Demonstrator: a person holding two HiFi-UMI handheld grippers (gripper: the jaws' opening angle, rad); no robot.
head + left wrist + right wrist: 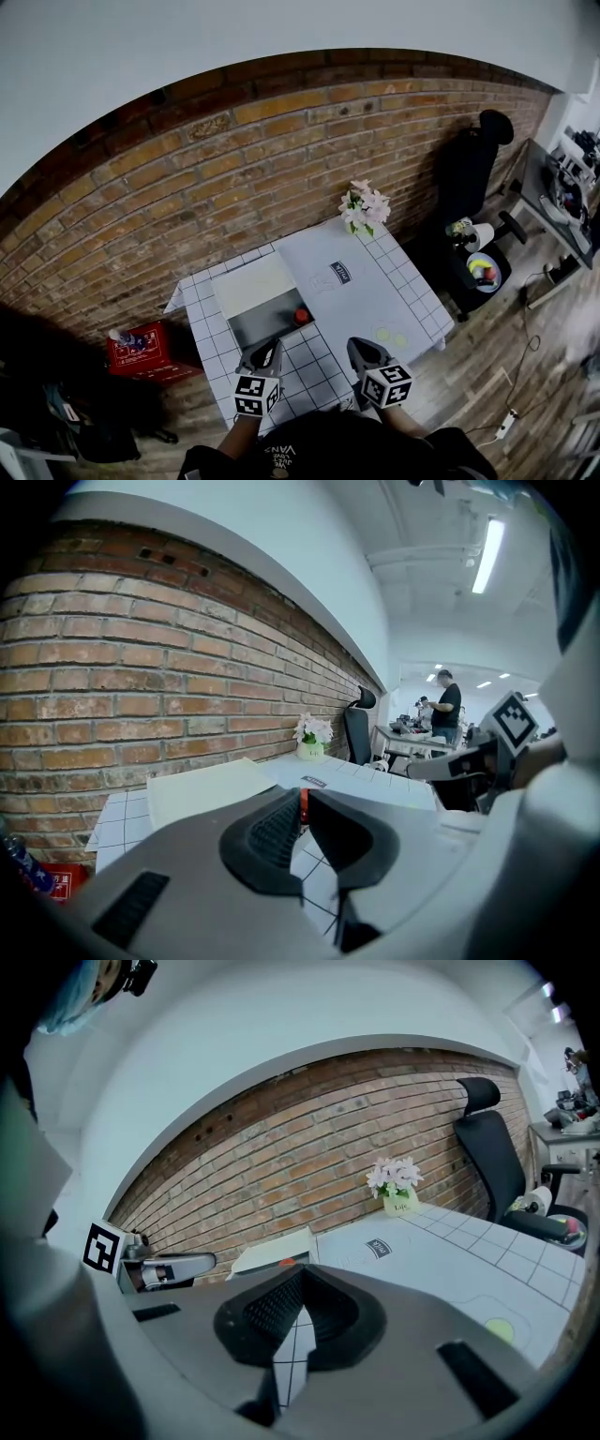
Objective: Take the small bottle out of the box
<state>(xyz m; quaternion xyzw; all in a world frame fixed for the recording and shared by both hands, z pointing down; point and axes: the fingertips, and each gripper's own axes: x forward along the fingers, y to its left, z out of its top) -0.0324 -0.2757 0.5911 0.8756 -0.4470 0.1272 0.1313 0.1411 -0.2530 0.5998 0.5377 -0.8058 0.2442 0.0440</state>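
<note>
An open box [265, 330] with a grey inside stands on the white gridded table [319, 370], its pale lid [251, 284] folded back toward the brick wall. At the box's right side stands the small bottle [301, 316] with a red cap. It shows as a red sliver [303, 804] just past the left jaws, and its cap [285, 1262] peeks over the right jaws. My left gripper [265, 348] [305, 795] hovers at the box's near edge, shut and empty. My right gripper [360, 345] [301, 1273] hangs to the right of the box, also shut and empty.
A pot of pink flowers [364, 208] sits at the table's far corner, with a small dark label [340, 273] and two yellow-green spots [391, 336] on the cloth. A black office chair [473, 159] stands right of the table and a red crate [141, 349] left. People [446, 705] stand far off.
</note>
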